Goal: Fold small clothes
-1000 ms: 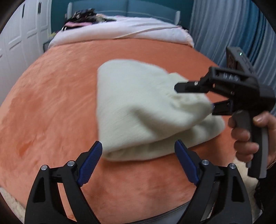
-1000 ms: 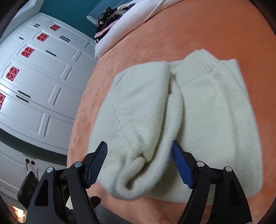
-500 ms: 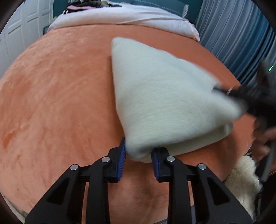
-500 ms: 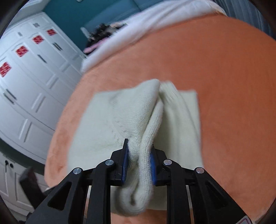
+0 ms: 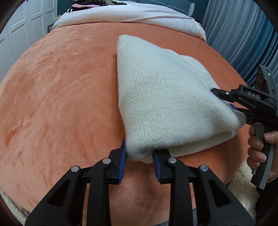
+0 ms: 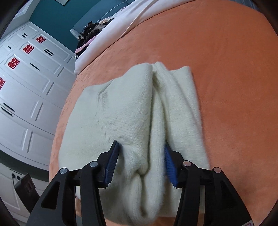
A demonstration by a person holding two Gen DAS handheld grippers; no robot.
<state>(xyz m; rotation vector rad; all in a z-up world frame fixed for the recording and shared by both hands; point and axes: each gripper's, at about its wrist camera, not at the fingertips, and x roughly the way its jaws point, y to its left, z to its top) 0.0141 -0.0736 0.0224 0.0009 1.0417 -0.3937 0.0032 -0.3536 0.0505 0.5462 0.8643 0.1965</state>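
Note:
A cream knitted garment [image 5: 165, 97] lies folded on the orange bed cover [image 5: 60, 87]. My left gripper [image 5: 139, 153] is shut on its near corner, lifting the top layer. My right gripper shows in the left wrist view [image 5: 224, 100] gripping the garment's right edge. In the right wrist view, the right gripper [image 6: 141, 162] holds a thick bunch of the cream garment [image 6: 121, 113] between its blue pads [image 6: 112, 163], jaws partly apart around the cloth. The lower layer stays on the cover.
A white duvet [image 5: 130, 15] and a pile of dark clothes [image 6: 90, 33] lie at the far end of the bed. White wardrobe doors [image 6: 26, 87] stand to the left, blue curtains [image 5: 243, 34] to the right. A fluffy cream rug [image 5: 243, 187] lies beside the bed.
Both grippers went from open to closed on the garment a second ago. Since half a second ago they hold it; the right jaws now sit wider around a thicker bunch.

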